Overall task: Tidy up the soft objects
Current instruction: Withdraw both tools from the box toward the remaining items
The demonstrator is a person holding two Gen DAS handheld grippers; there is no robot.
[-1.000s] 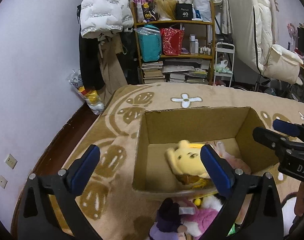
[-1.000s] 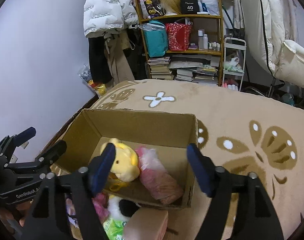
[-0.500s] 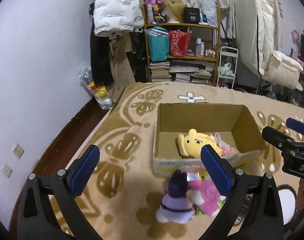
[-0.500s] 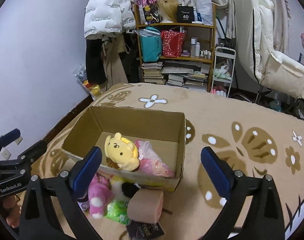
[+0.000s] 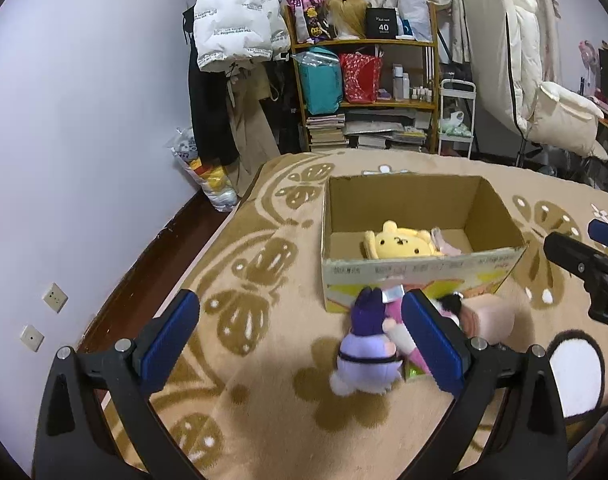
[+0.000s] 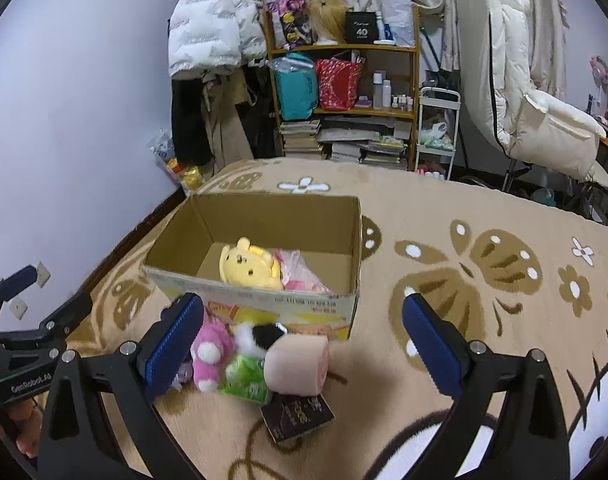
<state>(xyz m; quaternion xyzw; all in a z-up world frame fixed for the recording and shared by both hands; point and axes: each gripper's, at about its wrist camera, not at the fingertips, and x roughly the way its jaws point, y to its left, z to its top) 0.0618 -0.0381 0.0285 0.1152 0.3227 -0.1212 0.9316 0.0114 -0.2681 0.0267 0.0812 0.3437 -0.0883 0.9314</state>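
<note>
An open cardboard box [image 5: 420,276] [image 6: 264,298] stands on the patterned rug. A yellow plush [image 5: 400,244] [image 6: 250,264] and a pink bagged item [image 6: 304,276] lie inside. In front of the box lies a pile: a purple plush [image 5: 366,348], a pink plush [image 6: 210,346], a black-and-white plush [image 6: 264,334], a green pack [image 6: 246,378] and a peach foam roll [image 5: 490,320] [image 6: 298,364]. My left gripper [image 5: 300,344] is open and empty, above the rug near the purple plush. My right gripper [image 6: 302,344] is open and empty, above the pile.
A dark packet [image 6: 298,416] lies just before the roll. A wooden shelf [image 5: 364,92] with bags and books, hanging coats [image 5: 232,40] and a white chair [image 6: 536,120] line the far wall. A bag [image 5: 212,184] sits by the left wall. Bare floor borders the rug's left edge.
Both grippers have pulled back and away from the box, staying open. The box looks farther off, and the pile in front of it has come into full view.
</note>
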